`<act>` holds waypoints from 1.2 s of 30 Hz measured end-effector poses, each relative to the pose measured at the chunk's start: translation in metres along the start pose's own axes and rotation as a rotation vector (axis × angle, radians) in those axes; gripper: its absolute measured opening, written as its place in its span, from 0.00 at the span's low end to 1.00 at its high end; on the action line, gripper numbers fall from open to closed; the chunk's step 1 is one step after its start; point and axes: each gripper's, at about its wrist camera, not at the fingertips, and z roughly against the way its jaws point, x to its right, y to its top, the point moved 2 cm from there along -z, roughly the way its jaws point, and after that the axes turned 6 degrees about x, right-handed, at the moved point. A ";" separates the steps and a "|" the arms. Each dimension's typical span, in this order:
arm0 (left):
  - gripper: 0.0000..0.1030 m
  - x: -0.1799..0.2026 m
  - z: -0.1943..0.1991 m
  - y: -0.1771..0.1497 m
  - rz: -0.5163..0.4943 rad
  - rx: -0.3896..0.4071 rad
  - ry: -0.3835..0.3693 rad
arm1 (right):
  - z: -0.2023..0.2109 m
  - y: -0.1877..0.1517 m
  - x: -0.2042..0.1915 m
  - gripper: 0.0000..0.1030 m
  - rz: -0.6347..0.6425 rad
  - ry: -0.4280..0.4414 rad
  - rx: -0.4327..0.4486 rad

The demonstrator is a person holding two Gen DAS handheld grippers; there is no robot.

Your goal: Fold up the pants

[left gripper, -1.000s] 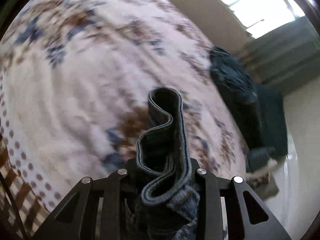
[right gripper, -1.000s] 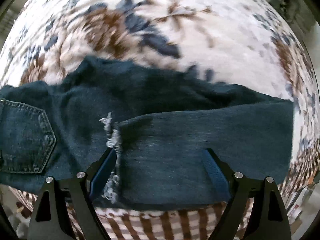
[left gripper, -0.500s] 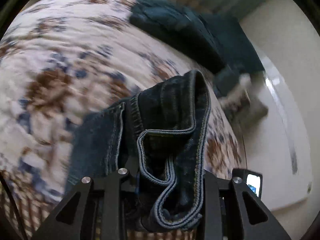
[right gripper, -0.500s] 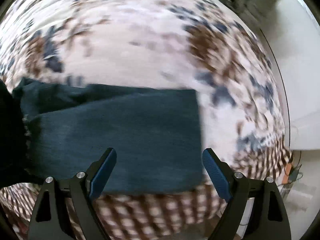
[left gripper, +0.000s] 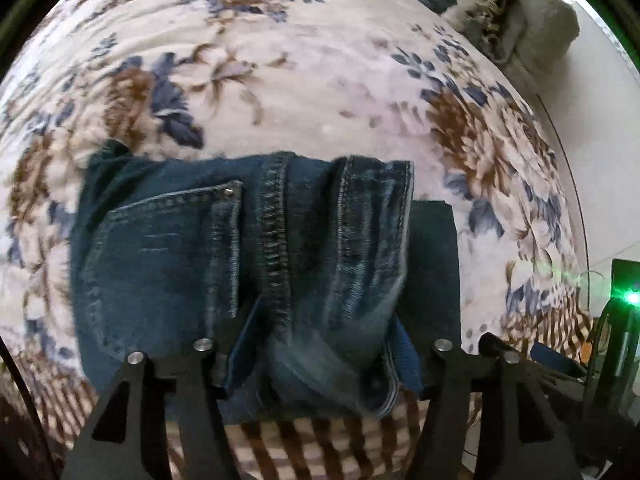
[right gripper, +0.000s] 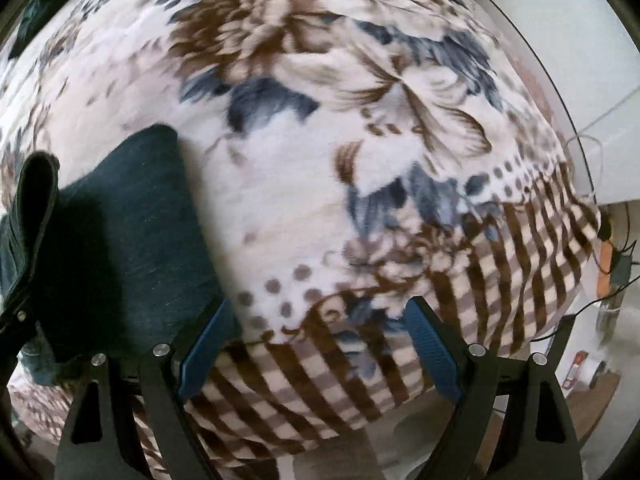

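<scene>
Both claws point down at a bed covered by a flowered blanket (left gripper: 320, 92) with a brown checked border. At the blanket's far corner in the left view lies a grey heap of cloth (left gripper: 516, 12), well apart from the work; past the bed's edge in the right view are cables and a small dark box (right gripper: 622, 268). The left claw (left gripper: 324, 348) is opening, its blue pads standing either side of the bunched waistband of the pants (left gripper: 248, 264), which lie folded on the blanket near its checked edge, back pocket up. The right claw (right gripper: 316, 344) is spread wide over bare blanket with nothing between its pads; the pants (right gripper: 132, 216) lie just beside its left finger.
</scene>
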 end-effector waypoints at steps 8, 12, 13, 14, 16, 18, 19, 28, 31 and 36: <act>0.85 -0.063 0.041 0.009 0.212 0.009 0.121 | 0.026 0.018 -0.052 0.87 0.099 0.294 0.035; 0.87 -0.082 0.039 0.006 0.179 -0.011 0.150 | 0.023 0.021 -0.083 0.87 0.072 0.438 -0.013; 0.87 -0.083 0.037 0.005 0.190 -0.039 0.100 | 0.022 0.021 -0.088 0.87 0.068 0.449 -0.017; 0.87 -0.084 0.037 0.005 0.207 -0.059 0.051 | 0.022 0.019 -0.090 0.87 0.064 0.457 -0.017; 0.87 -0.082 0.045 0.004 0.230 -0.068 -0.058 | 0.022 0.018 -0.089 0.87 0.043 0.480 -0.019; 0.87 -0.078 0.057 0.003 0.214 -0.051 -0.084 | 0.019 0.019 -0.086 0.87 0.022 0.479 -0.025; 0.87 -0.079 0.061 0.003 0.215 -0.048 -0.062 | 0.019 0.020 -0.080 0.87 0.010 0.478 -0.028; 0.87 -0.125 0.036 0.000 0.240 -0.025 0.224 | 0.021 0.027 -0.080 0.87 -0.009 0.579 -0.023; 0.87 -0.143 0.024 -0.002 0.259 -0.021 0.266 | 0.014 0.027 -0.097 0.87 0.031 0.650 -0.017; 0.87 -0.158 0.021 -0.002 0.279 -0.019 0.268 | -0.036 0.023 -0.134 0.87 0.073 0.691 -0.122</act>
